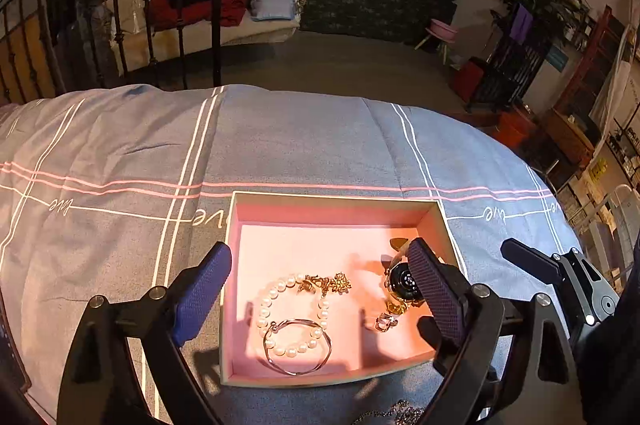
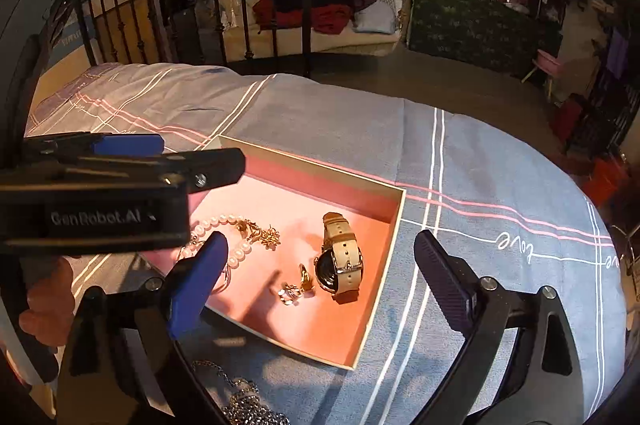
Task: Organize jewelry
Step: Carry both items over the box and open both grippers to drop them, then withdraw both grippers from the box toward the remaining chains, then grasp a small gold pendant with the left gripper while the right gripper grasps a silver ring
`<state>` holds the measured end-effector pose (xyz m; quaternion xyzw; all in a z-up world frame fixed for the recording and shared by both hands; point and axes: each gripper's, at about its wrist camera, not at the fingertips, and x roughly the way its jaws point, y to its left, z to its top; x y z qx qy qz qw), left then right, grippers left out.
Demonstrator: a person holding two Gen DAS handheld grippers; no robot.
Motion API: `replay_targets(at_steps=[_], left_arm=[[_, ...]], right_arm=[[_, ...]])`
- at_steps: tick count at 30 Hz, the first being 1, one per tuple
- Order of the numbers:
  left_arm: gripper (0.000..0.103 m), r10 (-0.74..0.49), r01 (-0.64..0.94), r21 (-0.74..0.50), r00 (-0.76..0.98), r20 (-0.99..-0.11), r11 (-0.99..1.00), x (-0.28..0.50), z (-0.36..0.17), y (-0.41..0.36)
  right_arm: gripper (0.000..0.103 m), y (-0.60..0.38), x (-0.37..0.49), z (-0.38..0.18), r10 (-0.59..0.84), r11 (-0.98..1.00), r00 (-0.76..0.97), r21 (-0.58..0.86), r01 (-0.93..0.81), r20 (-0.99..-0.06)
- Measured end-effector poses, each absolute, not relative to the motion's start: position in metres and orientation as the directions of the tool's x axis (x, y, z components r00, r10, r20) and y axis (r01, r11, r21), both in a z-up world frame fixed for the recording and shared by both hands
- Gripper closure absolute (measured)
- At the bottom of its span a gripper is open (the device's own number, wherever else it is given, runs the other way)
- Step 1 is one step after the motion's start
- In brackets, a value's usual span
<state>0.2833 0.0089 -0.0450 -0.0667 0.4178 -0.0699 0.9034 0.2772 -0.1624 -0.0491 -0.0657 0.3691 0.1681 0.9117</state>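
Note:
An open box with pink lining (image 1: 336, 196) lies on the bed. Inside it are a pearl bracelet (image 1: 280, 309), a silver bangle (image 1: 298, 349), a gold flower piece (image 1: 326, 283), a ring (image 1: 386, 323) and a watch with a beige strap (image 2: 340, 261). My left gripper (image 1: 318, 251) stands open over the box's near side, nothing between its fingers. My right gripper (image 2: 320, 240) is open too, straddling the box's right corner (image 2: 394, 245), with the rings (image 2: 294, 291) and watch below the gap. A silver chain (image 2: 244, 401) lies on the cover in front of the box.
The grey-blue bedspread (image 1: 300, 137) with white and pink stripes stretches left and beyond the box. A black iron bed frame (image 1: 218, 5) stands past its far edge. In the right wrist view the left gripper's body (image 2: 120, 185) and a hand (image 2: 48, 301) fill the left side.

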Motion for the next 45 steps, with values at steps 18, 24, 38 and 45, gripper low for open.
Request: replay_targets(at_steps=[18, 24, 38, 45], left_arm=[[0.020, -0.174, 0.198, -0.079, 0.526, -0.833, 0.977, 0.146, -0.130, -0.011], [0.021, -0.158, 0.167, -0.081, 0.528, -0.834, 0.983, 0.156, -0.133, -0.005], [0.021, -0.234, 0.218, -0.140, 0.503, -0.832, 0.966, 0.141, -0.128, -0.015], [0.021, -0.269, 0.298, -0.130, 0.490, -0.829, 0.946, 0.131, -0.127, -0.041]], right_arm=[[0.053, -0.189, 0.130, -0.125, 0.387, 0.911, 0.494, 0.241, -0.334, -0.779], [0.061, -0.212, 0.148, -0.116, 0.346, 0.935, 0.548, 0.231, -0.269, -0.762], [0.081, -0.205, 0.181, -0.129, 0.357, 0.840, 0.467, 0.060, -0.539, -0.809], [0.081, -0.223, 0.157, -0.127, 0.375, 0.862, 0.489, 0.102, -0.497, -0.788]])
